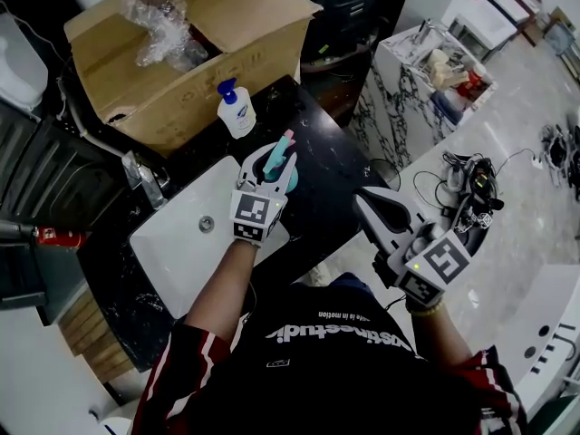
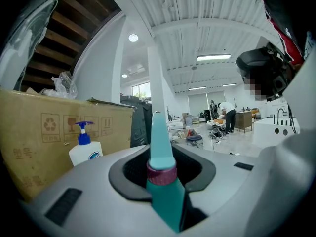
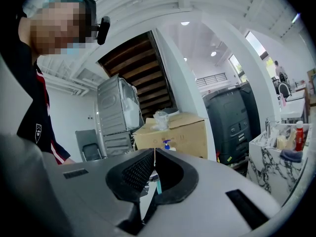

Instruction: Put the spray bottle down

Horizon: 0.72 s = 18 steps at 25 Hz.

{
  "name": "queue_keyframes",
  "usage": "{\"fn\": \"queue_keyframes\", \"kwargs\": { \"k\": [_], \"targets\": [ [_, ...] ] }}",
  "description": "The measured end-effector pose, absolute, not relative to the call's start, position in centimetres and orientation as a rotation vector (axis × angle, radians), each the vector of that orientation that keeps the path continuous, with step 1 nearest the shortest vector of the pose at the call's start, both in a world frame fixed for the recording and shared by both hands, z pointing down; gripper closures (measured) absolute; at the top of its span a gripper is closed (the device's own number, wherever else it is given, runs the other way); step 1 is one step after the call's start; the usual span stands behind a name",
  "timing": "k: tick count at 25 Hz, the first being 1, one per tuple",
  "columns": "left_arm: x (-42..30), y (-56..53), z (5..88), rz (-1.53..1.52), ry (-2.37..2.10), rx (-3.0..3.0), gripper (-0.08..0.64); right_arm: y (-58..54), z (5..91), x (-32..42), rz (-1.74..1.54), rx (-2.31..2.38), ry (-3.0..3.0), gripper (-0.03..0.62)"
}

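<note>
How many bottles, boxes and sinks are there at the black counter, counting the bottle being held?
Bottles: 2 (teal spray bottle, white pump bottle)
Cardboard boxes: 1
Sinks: 1
Total: 4

Head view: dim and contrasty. The glossy black stone countertop (image 1: pixel 317 175) swallows detail, while the pale marble floor (image 1: pixel 512 275) toward 3 o'clock reads bright.
Sources: my left gripper view shows a long white ceiling strip lamp (image 2: pixel 213 58) at 1 o'clock and a round recessed ceiling lamp (image 2: pixel 133 37) at 11 o'clock.
Glare: the white rectangular sink basin (image 1: pixel 177 243) looks washed flat.
Distortion: both gripper views are fisheye, with black corners and bowed ceiling lines.
Focus: my teal plastic spray bottle with a magenta collar (image 2: pixel 162 181) is soft up close, and the room behind is sharper.
</note>
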State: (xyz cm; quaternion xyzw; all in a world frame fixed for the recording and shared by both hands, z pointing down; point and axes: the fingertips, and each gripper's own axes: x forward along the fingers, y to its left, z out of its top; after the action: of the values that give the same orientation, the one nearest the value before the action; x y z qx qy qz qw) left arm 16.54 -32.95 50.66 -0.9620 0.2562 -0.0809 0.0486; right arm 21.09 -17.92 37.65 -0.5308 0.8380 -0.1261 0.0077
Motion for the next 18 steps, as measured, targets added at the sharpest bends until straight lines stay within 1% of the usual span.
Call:
{"fn": "queue_keyframes", "kwargs": {
  "k": [15,18],
  "targets": [
    [16.72,-33.14,50.85,-0.272,0.751,-2.986,0.425,-18.03,37.71,20.9,-0.375,-1.656,2.613,0.552],
    [16.82,-32.9,50.53,-0.263,0.746,-2.978,0.411,-18.03,37.62,20.98,-0.375,-1.66,2.602,0.552]
  ]
}}
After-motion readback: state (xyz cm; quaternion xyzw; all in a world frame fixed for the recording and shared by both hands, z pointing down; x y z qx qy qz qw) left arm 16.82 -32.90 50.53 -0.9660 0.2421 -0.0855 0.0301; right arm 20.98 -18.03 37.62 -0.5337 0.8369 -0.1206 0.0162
